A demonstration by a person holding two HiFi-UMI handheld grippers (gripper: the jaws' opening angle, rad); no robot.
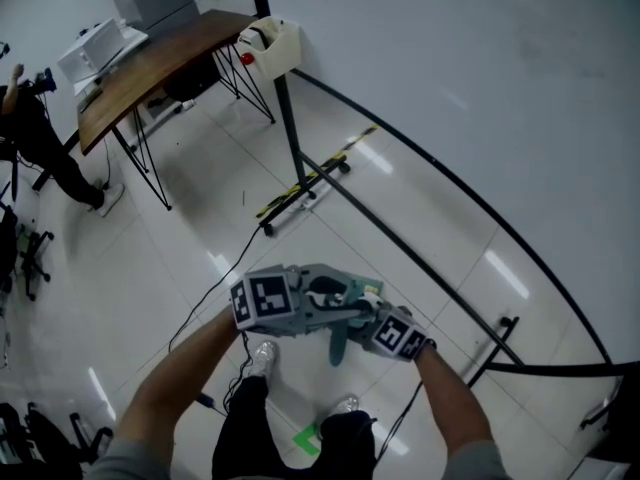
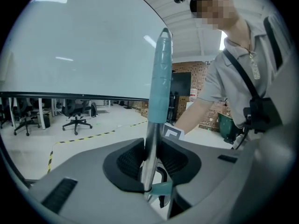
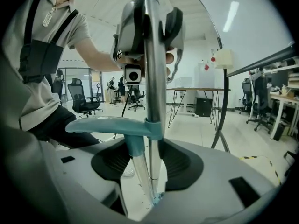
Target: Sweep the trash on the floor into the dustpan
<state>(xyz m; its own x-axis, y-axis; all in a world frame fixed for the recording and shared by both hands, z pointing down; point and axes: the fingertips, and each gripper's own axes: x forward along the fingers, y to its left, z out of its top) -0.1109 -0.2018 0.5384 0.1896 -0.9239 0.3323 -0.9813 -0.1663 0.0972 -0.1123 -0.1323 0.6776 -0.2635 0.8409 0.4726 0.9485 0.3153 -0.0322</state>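
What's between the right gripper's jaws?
Two metal poles joined by a teal clip. Their lower ends are hidden by the right gripper body; whether the jaws press them is unclear.

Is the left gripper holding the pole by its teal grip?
No: in the left gripper view the left gripper clamps the pole's bare metal shaft, just below the teal grip.

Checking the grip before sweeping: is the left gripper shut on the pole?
Shut: the left gripper presses the metal pole from both sides.
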